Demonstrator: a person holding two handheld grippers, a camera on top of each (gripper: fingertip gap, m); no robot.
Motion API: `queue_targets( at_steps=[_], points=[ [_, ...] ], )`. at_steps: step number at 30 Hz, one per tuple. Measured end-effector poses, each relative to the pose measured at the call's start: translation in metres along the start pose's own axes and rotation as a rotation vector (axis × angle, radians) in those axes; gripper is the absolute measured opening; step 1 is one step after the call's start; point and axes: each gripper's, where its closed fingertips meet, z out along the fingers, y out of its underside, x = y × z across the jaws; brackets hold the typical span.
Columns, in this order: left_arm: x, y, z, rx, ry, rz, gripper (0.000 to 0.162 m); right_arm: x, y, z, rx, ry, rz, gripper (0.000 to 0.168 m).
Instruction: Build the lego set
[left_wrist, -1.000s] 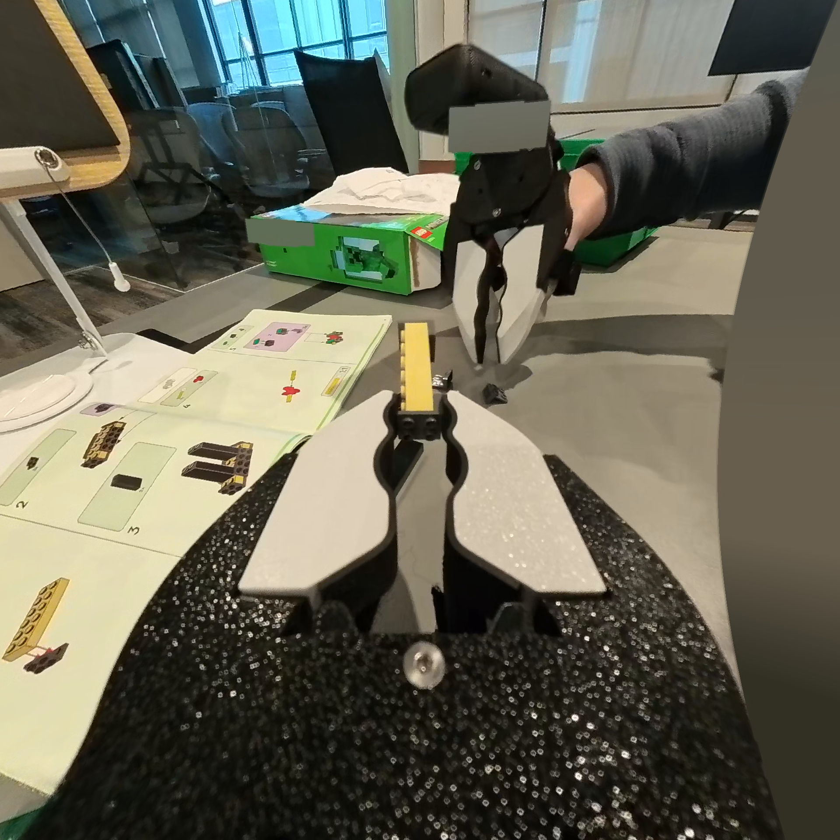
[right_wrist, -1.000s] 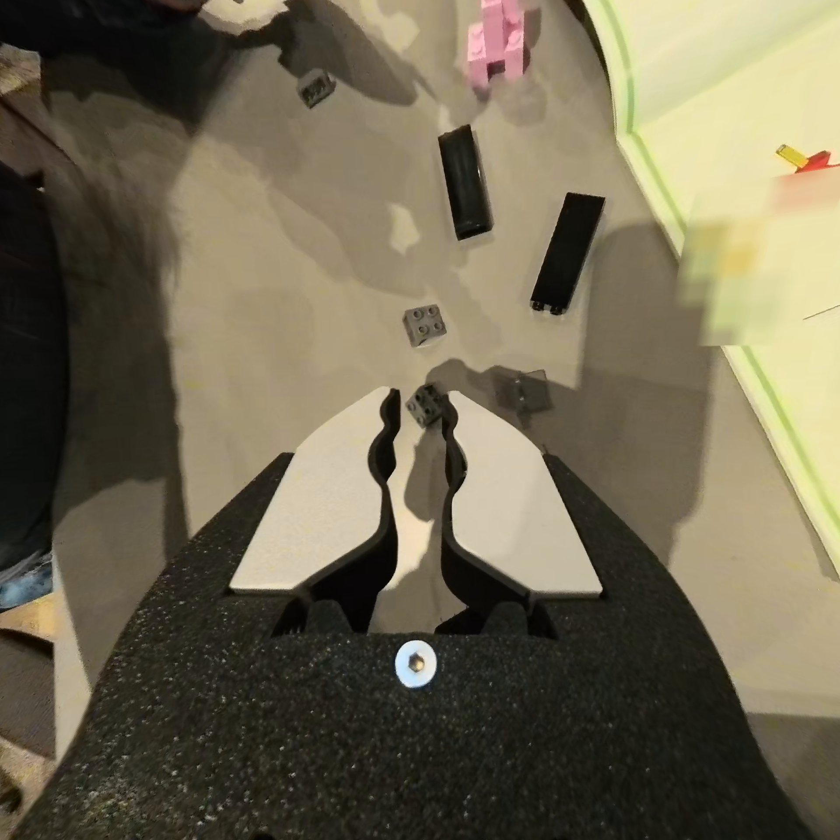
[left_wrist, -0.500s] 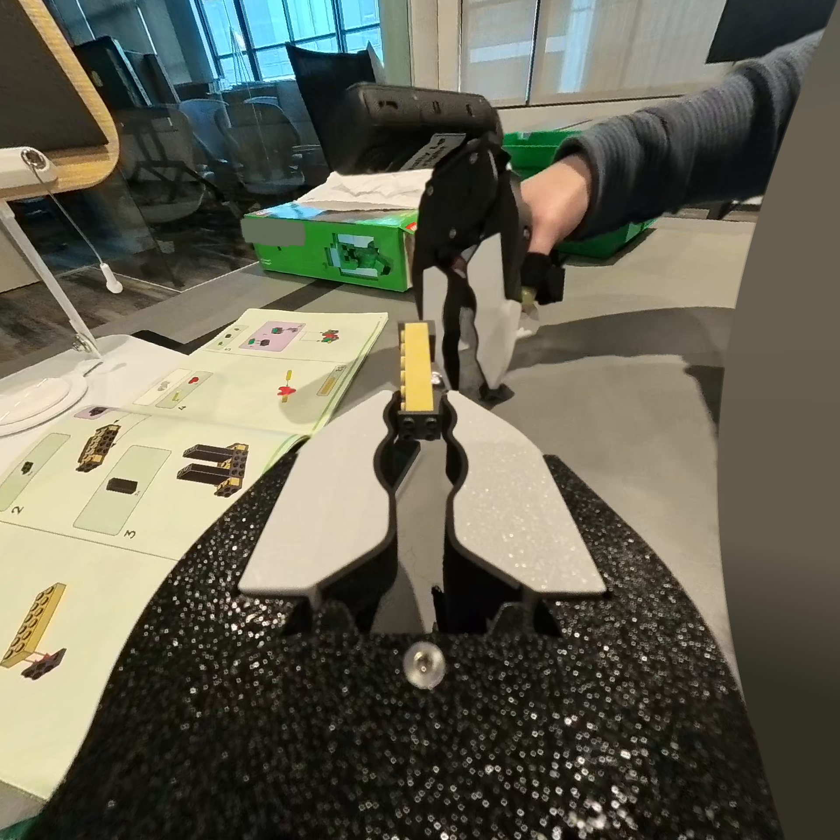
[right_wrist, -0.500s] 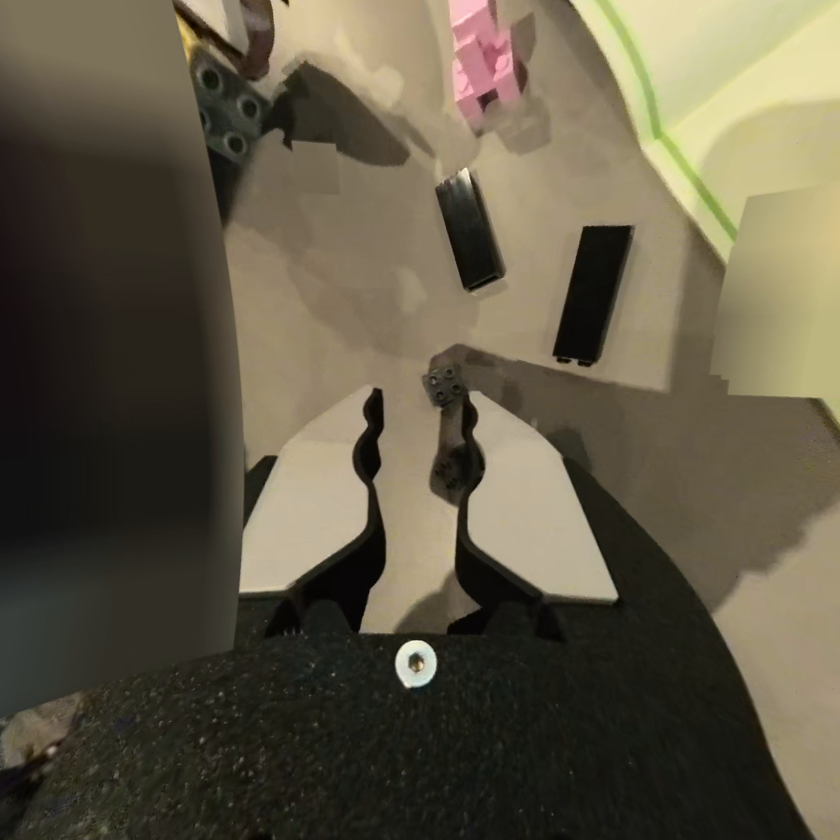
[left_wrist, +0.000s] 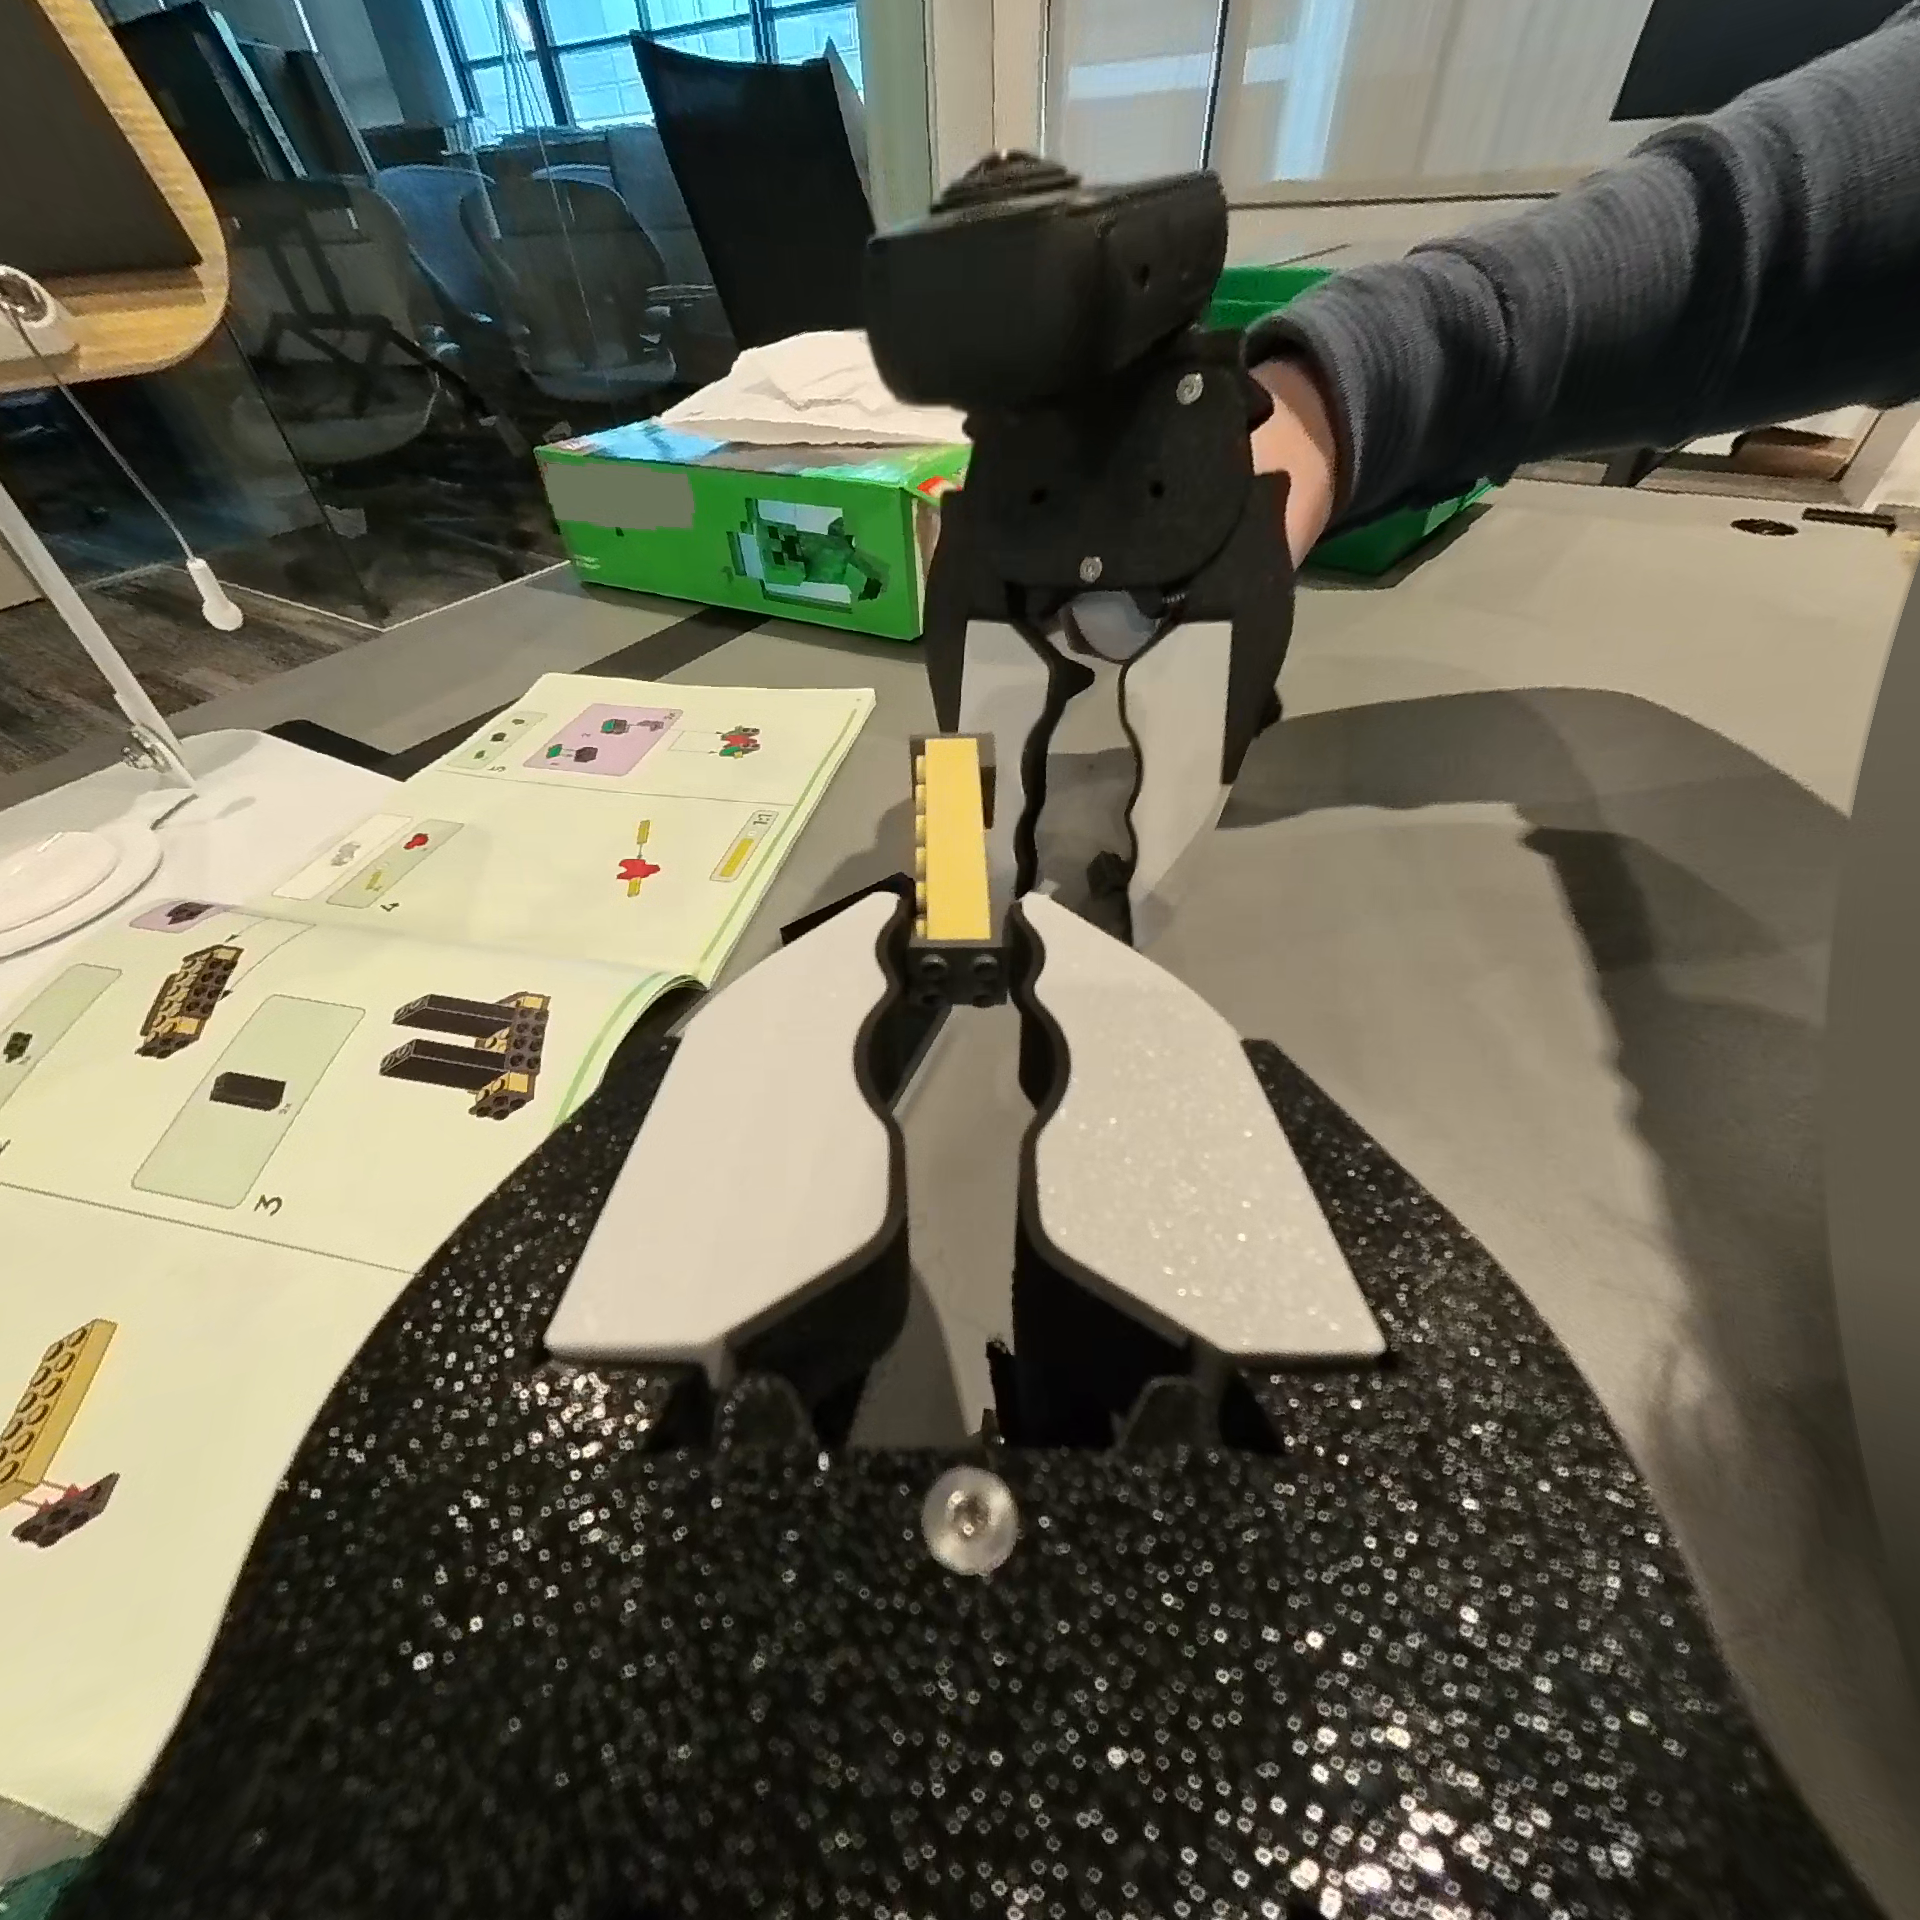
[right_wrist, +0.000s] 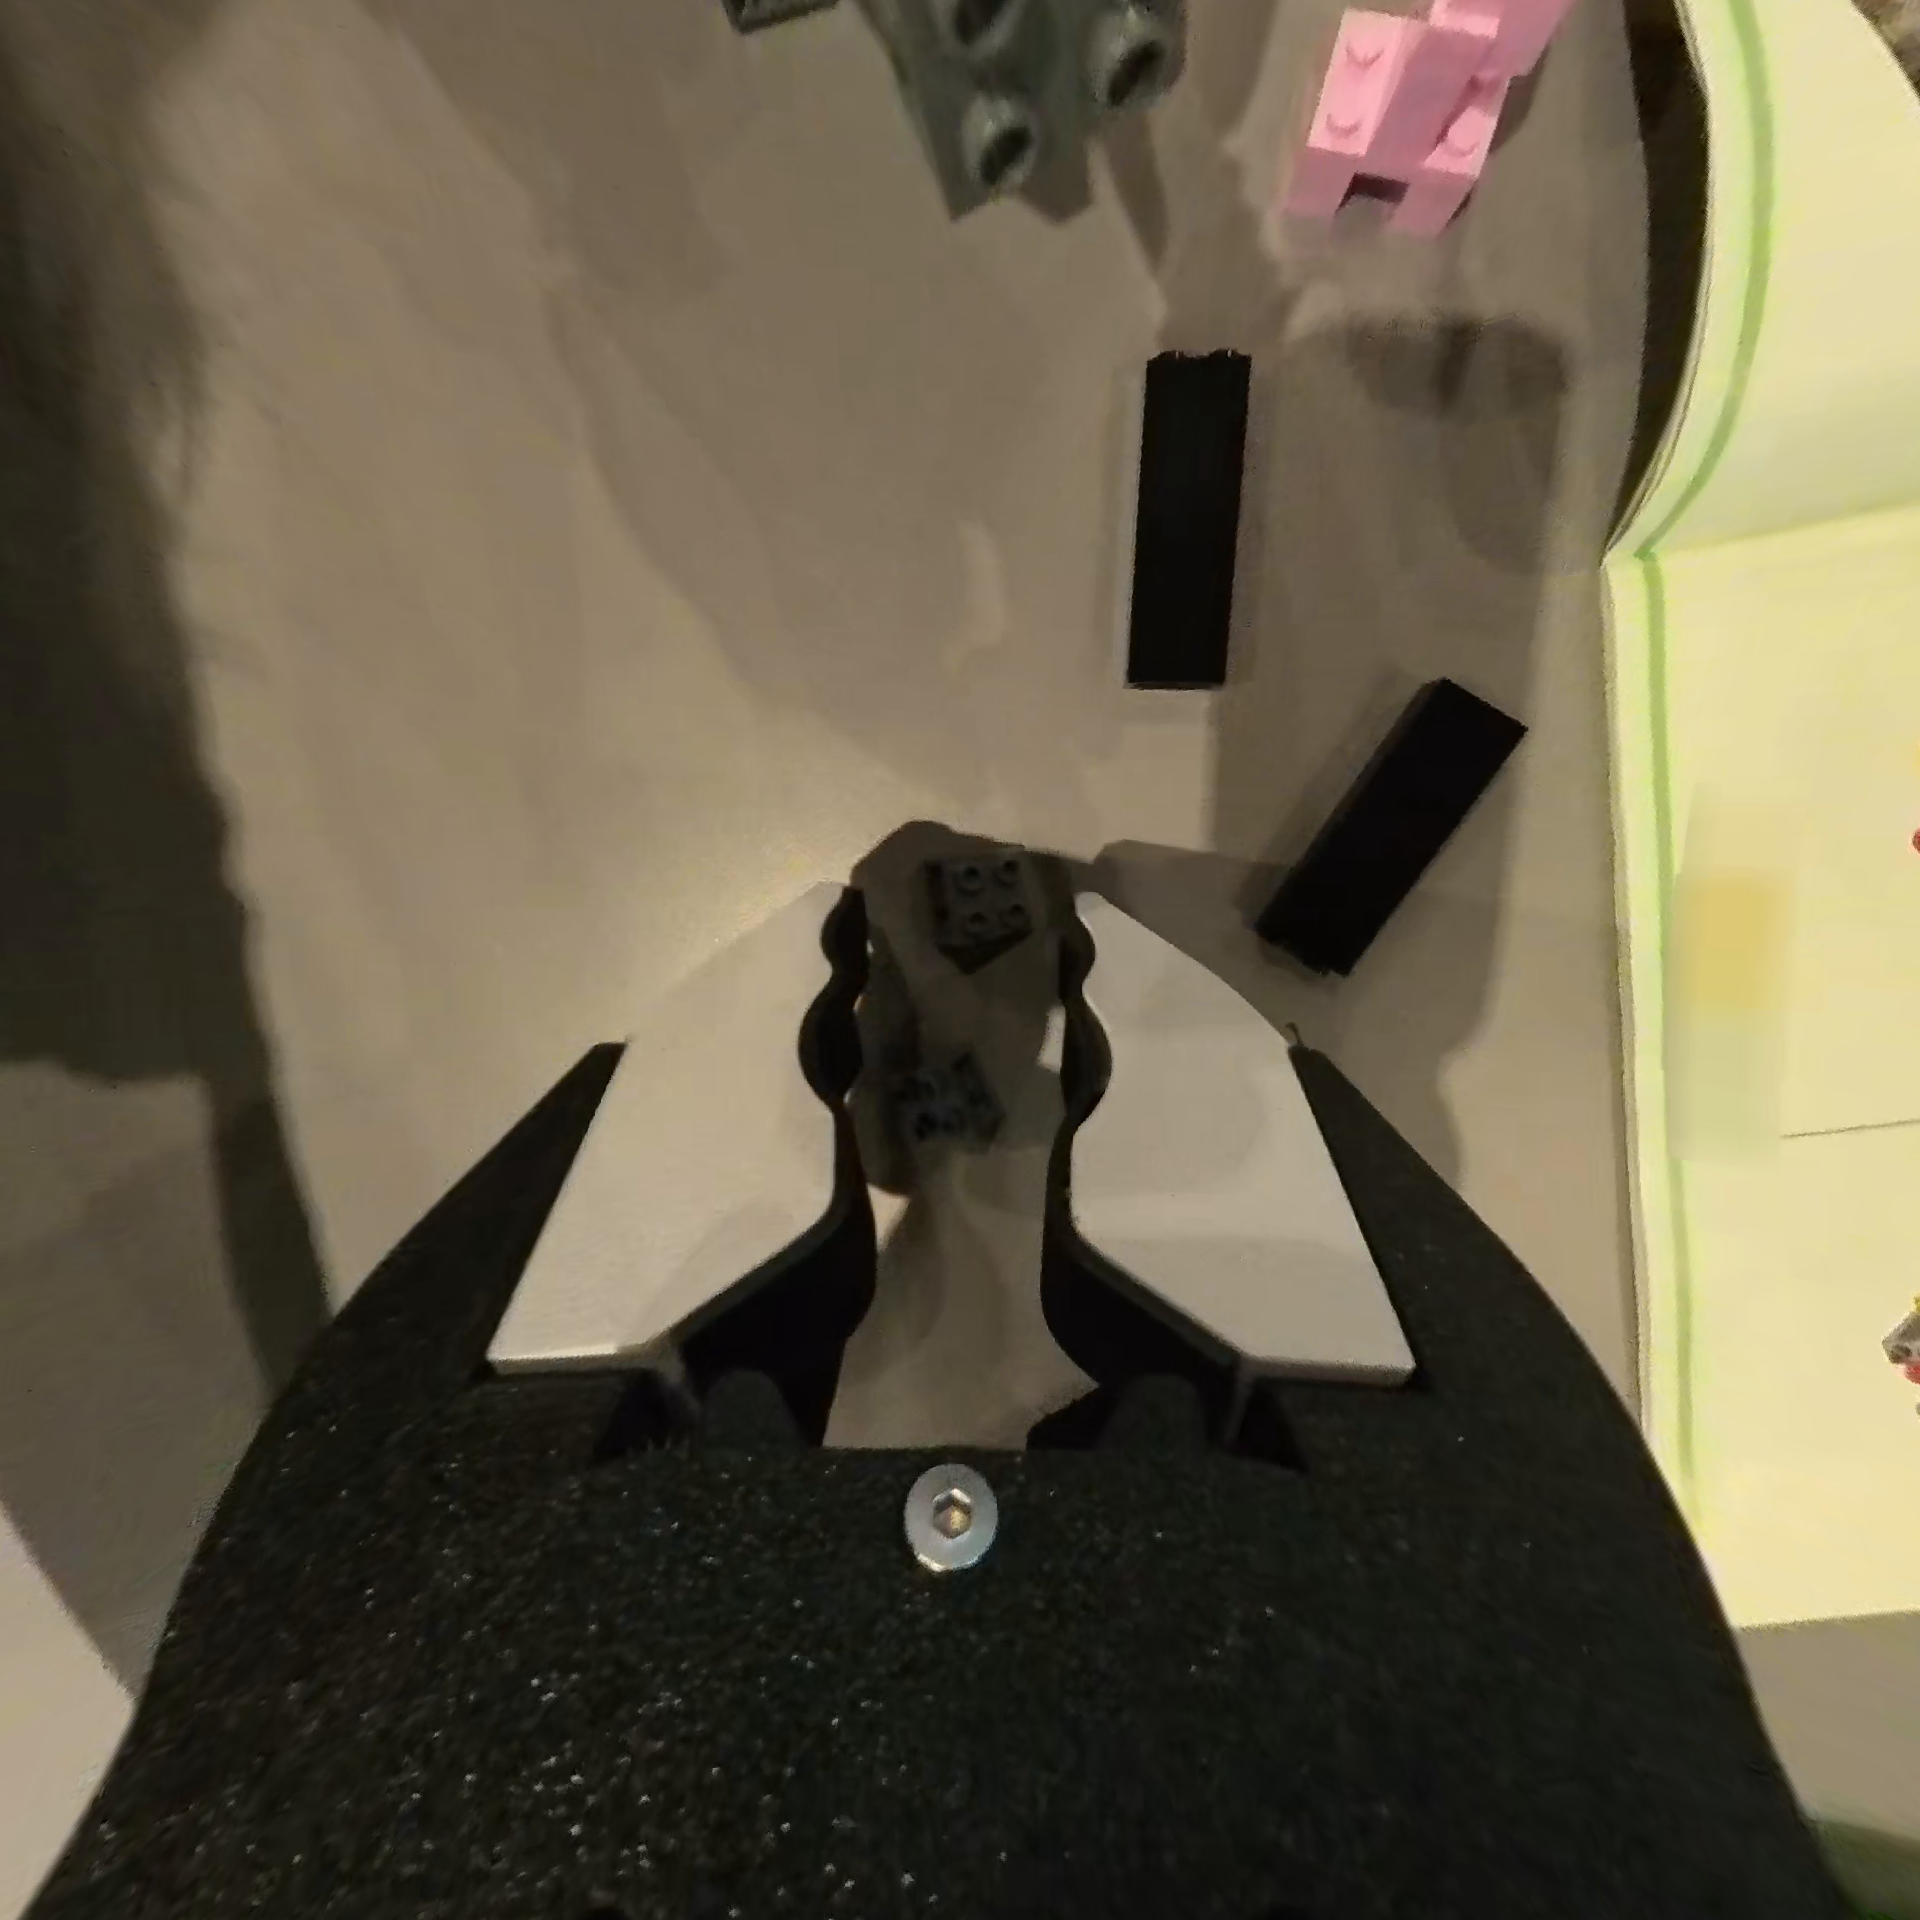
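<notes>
My left gripper (left_wrist: 956, 920) is shut on a long yellow brick (left_wrist: 954, 821) with a small black brick (left_wrist: 958, 971) on its near end, held above the table. My right gripper (right_wrist: 961, 896) is open and points down at the table. A small black 2x2 brick (right_wrist: 977, 914) lies on the table between its fingertips, not gripped. A second small dark brick (right_wrist: 943, 1107) lies farther back between the fingers. In the left wrist view the right gripper (left_wrist: 1091, 862) stands just beyond the yellow brick.
Two long black bricks (right_wrist: 1184, 520) (right_wrist: 1392, 831) lie beyond the right gripper, with pink bricks (right_wrist: 1403, 125) and a grey studded piece (right_wrist: 1039, 94) at the top edge. The open instruction booklet (left_wrist: 468, 935) lies to the left. A green box (left_wrist: 748, 540) stands behind.
My right gripper has opened wider and shifted over the two small dark bricks, turning to face the left gripper. My left gripper has held the yellow brick still.
</notes>
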Motion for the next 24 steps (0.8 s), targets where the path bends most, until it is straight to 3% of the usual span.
queue_targets(
  at_steps=[12,24],
  points=[
    [0.0005,0.0010,0.0006,-0.004,0.009,-0.008,0.017,0.0014,0.0003,0.0048,-0.041,0.009,-0.052,0.017],
    [-0.0006,0.0023,0.0009,-0.007,0.008,-0.016,0.017,0.0012,-0.0013,0.0057,-0.021,0.058,-0.095,0.016]
  ],
)
